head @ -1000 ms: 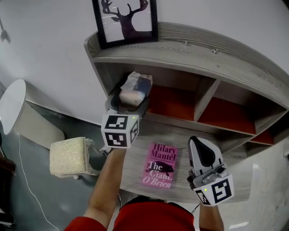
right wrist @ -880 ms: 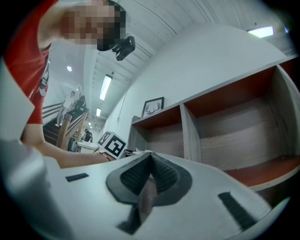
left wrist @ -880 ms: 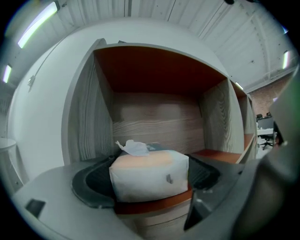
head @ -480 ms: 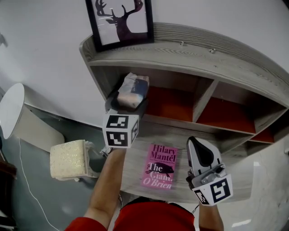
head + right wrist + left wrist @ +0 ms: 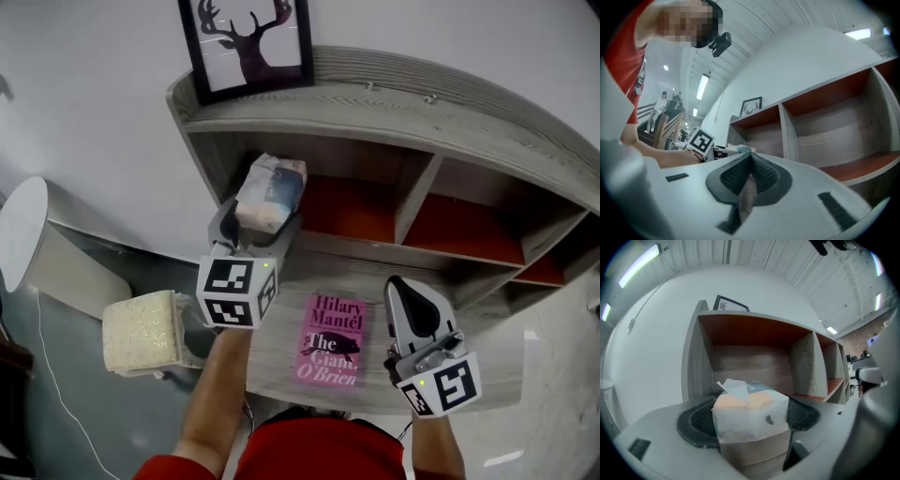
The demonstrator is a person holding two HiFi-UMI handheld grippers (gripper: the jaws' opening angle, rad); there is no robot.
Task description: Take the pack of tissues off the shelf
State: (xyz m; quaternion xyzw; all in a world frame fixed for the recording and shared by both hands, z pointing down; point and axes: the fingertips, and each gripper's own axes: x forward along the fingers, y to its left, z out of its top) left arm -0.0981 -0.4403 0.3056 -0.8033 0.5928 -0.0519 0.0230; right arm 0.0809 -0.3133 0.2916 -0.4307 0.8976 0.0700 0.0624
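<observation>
The pack of tissues (image 5: 270,192), white wrap with peach and blue print, is clamped between the jaws of my left gripper (image 5: 255,221), in front of the leftmost cubby of the grey wooden shelf (image 5: 375,112). In the left gripper view the tissue pack (image 5: 750,416) fills the gap between both dark pads, with the shelf's left cubby (image 5: 750,357) behind it. My right gripper (image 5: 415,319) hovers lower right over the lower ledge, jaws pressed together with nothing between them (image 5: 749,180).
A pink book (image 5: 332,339) lies on the lower ledge (image 5: 281,356) between the two grippers. A framed deer picture (image 5: 247,42) stands on the shelf's top. A sponge-like block (image 5: 141,330) sits lower left. The red-backed cubbies (image 5: 455,230) hold nothing.
My left gripper has drawn back toward me and slightly left with the tissue pack, pulling it farther out of the left cubby. The right gripper has barely moved.
</observation>
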